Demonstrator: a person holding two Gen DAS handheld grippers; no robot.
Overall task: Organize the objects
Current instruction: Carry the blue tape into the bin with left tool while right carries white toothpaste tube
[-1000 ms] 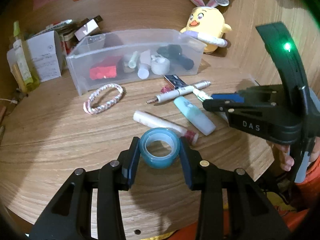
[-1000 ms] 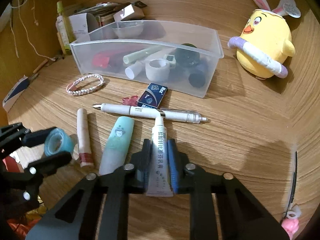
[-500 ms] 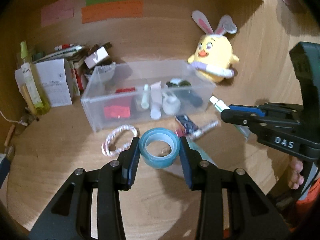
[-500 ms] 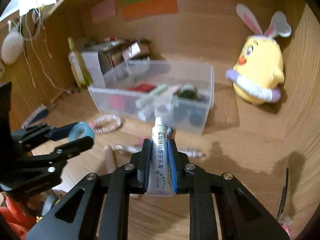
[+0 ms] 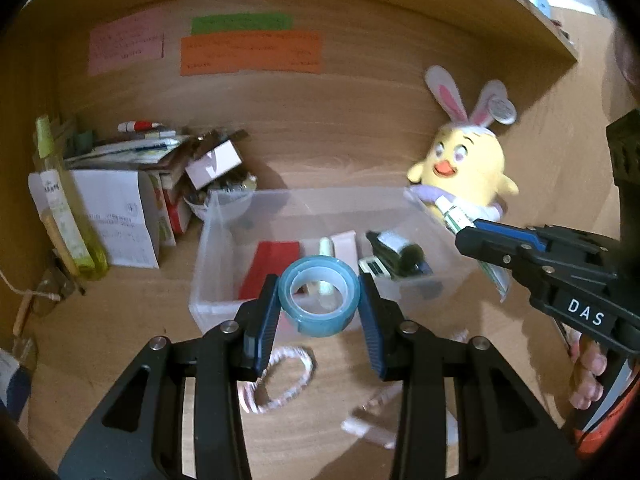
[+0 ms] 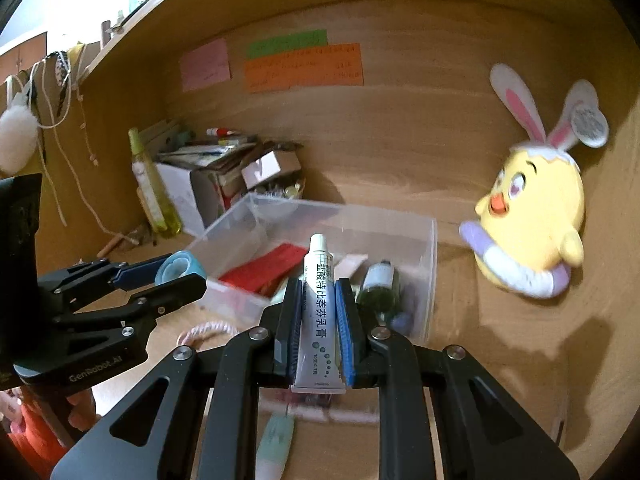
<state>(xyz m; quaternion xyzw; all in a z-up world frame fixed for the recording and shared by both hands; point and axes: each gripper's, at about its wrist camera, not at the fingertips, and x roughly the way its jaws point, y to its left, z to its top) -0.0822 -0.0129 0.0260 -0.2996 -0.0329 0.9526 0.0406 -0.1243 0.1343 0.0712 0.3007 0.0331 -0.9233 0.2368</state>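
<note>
Gripping a blue tape roll (image 5: 319, 296) between its pads, the left gripper (image 5: 319, 312) holds it in the air above the clear plastic bin's (image 5: 208, 264) near wall — the right gripper (image 6: 319, 320) is clamped on a white ointment tube (image 6: 318, 304), cap up, also over the bin. A pink-and-white bracelet (image 5: 286, 380) lies on the wooden desk (image 5: 100, 340) below; a yellow plush chick (image 6: 528, 216) sits well to the right.

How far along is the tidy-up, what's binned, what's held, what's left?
Partway. Done: the clear bin already holds a red pack, a dark bottle and other small items. In hand: the left gripper is shut on the blue tape roll; the right gripper is shut on the white ointment tube, both near the bin. Left on the desk: the braided bracelet, a mint-green tube and a pen.
</note>
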